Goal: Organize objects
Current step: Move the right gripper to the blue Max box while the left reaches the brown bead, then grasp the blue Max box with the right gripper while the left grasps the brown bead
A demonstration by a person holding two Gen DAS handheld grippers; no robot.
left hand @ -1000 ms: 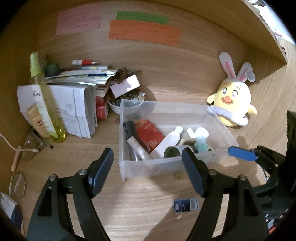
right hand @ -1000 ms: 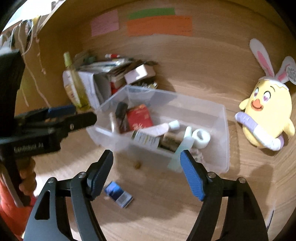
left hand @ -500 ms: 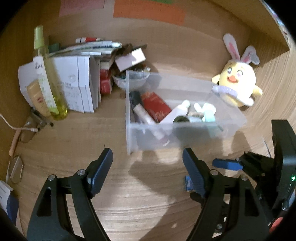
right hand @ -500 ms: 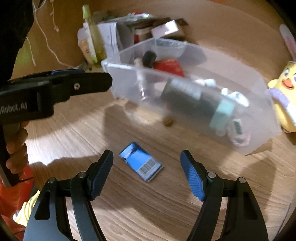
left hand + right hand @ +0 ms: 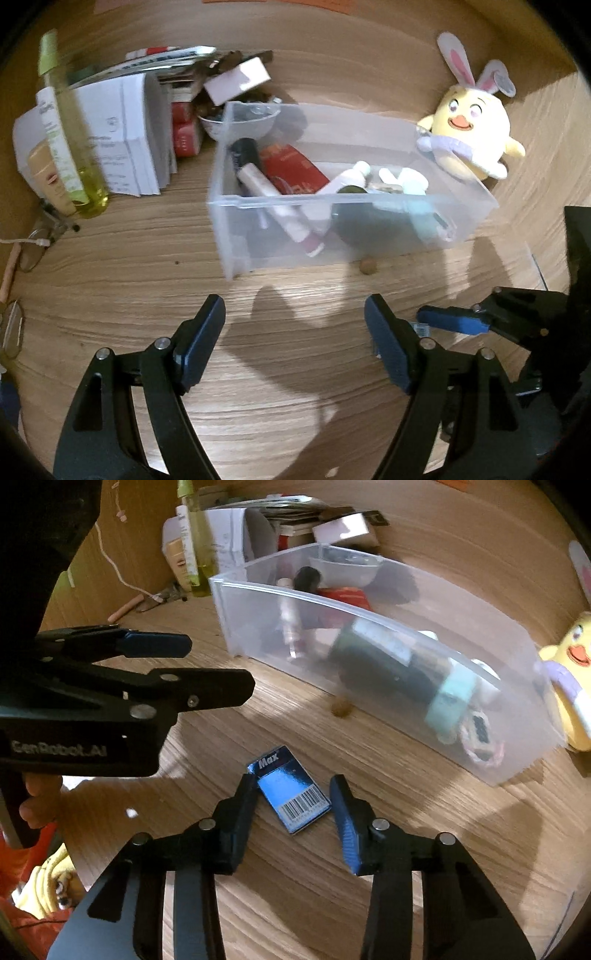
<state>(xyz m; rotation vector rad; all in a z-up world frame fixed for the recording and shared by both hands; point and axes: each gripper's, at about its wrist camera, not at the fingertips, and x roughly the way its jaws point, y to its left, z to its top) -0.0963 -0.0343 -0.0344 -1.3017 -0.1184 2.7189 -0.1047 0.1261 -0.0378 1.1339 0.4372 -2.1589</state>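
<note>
**Blue packet between the pads, not yet gripped**

Here, going left to right from the right gripper (image 5: 293, 805): off to its left hovers the left gripper (image 5: 295, 345), jaws wide apart and empty above the wooden desk (image 5: 110, 280). Directly ahead, between the right gripper's spread fingers, lies the small blue packet (image 5: 290, 789), flat on the desk, its barcode end nearest. The left pad (image 5: 249, 788) is at or just beside the packet's edge; the right pad stands clear. Beyond and to the right sits the clear bin (image 5: 491, 686) of toiletries, with a small brown bit (image 5: 340, 707) in front of it.

The risk, as I judge it: the packet is thin and angled across the jaws, so closing may spin it or skate over it rather than pinch it.
</note>
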